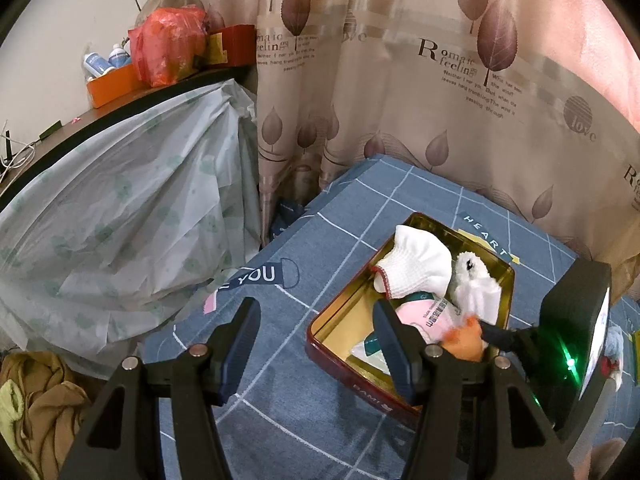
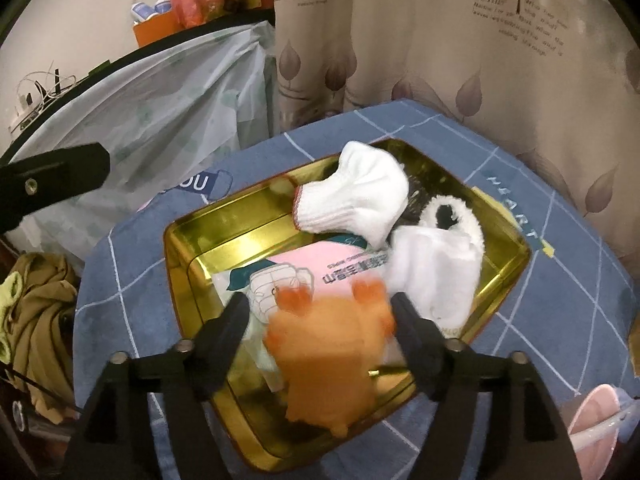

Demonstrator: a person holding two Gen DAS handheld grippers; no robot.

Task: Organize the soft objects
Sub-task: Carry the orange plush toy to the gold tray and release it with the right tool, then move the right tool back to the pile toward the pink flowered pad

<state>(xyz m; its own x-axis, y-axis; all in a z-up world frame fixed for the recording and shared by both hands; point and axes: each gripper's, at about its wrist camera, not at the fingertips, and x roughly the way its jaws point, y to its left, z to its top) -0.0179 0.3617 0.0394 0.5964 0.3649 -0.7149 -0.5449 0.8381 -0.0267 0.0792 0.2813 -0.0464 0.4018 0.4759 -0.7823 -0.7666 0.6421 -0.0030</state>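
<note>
A gold tin box [image 2: 188, 256] with a red outside [image 1: 352, 384] sits on the blue checked cloth. Inside lie a white knit glove [image 2: 356, 196], a white fluffy sock [image 2: 436, 264] and a pink-and-white packet [image 2: 320, 268]. My right gripper [image 2: 320, 316] is open over the near end of the box. A blurred orange plush toy [image 2: 328, 360] is between its fingers, apart from both. My left gripper [image 1: 316, 340] is open and empty just left of the box, its right finger over the box's rim. The right gripper's body [image 1: 572, 344] shows at the right of the left wrist view.
A leaf-print curtain [image 1: 420, 80] hangs behind the table. A plastic-covered heap [image 1: 120, 208] lies to the left under a shelf with a red bag [image 1: 168, 44] and bottles. Brown clothes [image 1: 36, 404] lie at lower left. A pink object [image 2: 596, 416] sits at the right table edge.
</note>
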